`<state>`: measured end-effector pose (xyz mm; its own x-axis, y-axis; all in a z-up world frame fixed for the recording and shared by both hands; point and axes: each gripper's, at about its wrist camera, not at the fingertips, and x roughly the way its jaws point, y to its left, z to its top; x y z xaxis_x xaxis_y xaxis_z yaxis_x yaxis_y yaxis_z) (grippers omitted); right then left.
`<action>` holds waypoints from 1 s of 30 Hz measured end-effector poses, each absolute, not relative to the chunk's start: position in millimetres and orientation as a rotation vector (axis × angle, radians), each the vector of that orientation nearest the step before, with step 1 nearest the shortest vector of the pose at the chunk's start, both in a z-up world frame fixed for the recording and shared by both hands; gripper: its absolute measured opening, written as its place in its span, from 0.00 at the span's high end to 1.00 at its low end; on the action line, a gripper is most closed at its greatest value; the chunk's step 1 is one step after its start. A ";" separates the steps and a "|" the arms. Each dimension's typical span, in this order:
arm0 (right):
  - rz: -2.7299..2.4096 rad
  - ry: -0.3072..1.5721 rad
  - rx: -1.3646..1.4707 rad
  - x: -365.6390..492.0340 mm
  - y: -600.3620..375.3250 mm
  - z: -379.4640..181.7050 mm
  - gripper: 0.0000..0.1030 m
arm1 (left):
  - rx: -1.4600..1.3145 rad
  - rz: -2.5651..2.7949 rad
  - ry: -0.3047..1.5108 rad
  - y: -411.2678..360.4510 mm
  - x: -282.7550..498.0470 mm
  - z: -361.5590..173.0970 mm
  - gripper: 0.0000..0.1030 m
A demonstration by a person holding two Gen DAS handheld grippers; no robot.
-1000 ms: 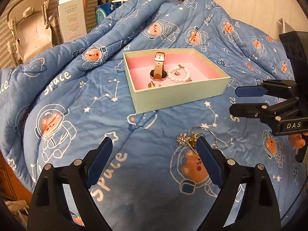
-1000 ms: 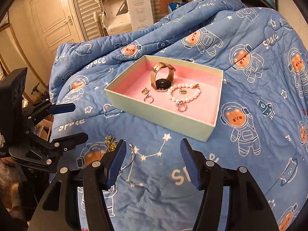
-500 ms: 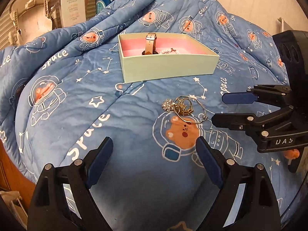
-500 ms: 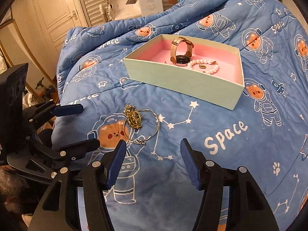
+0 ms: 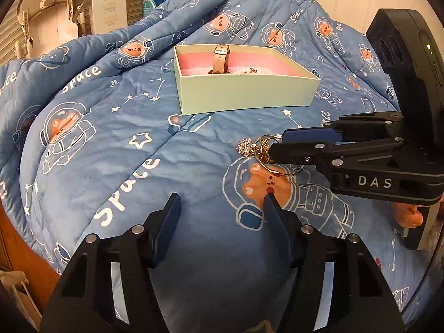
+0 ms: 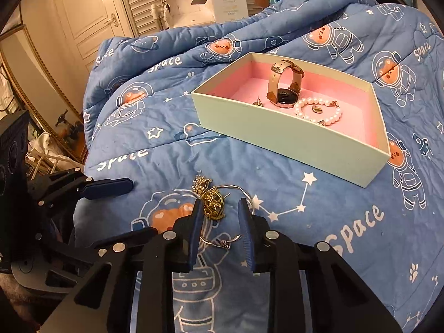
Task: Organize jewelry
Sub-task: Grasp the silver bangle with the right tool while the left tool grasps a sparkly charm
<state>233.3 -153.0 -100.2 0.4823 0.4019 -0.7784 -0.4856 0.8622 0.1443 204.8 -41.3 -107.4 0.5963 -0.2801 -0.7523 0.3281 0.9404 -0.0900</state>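
Right gripper [image 6: 219,208] is angled down over the blue quilt [image 6: 319,222], jaws just narrowing around the tangle of gold jewelry [image 6: 212,204]; pads are close on either side, one gold piece between them, not yet pinched as far as the view shows. A thin silver bangle [image 6: 241,188] loops out past the tips. Left gripper [image 5: 222,205] sits just beside the pile, also tilted down, jaws just narrowing too, half spread with only quilt between them. One mint box [image 6: 291,141] lies beyond, well apart: inside, one watch [image 6: 284,88], one pearl bracelet [image 6: 319,111], one small earring [image 6: 259,102]. Open quilt runs between pile and box.
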 end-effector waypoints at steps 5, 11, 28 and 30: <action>0.546 0.924 -0.092 230.6 -155.2 -98.5 0.76 | 0.057 -0.363 0.860 -43.1 204.9 -106.3 0.41; 0.540 0.872 -0.111 219.6 -161.7 -92.5 0.26 | 0.062 -0.362 0.860 -44.5 204.3 -107.5 0.41; 0.577 0.909 -0.221 225.5 -150.5 -111.5 0.52 | 0.126 -0.410 0.837 -47.1 200.3 -107.1 0.44; 0.576 0.900 -0.197 223.6 -155.7 -106.0 0.52 | 0.134 -0.425 0.825 -52.1 202.5 -106.0 0.51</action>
<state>223.6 -155.7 -106.0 0.4830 0.3885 -0.7847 -0.5495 0.8323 0.0739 202.5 -52.1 -106.0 0.5998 -0.3136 -0.7361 0.4166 0.9079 -0.0472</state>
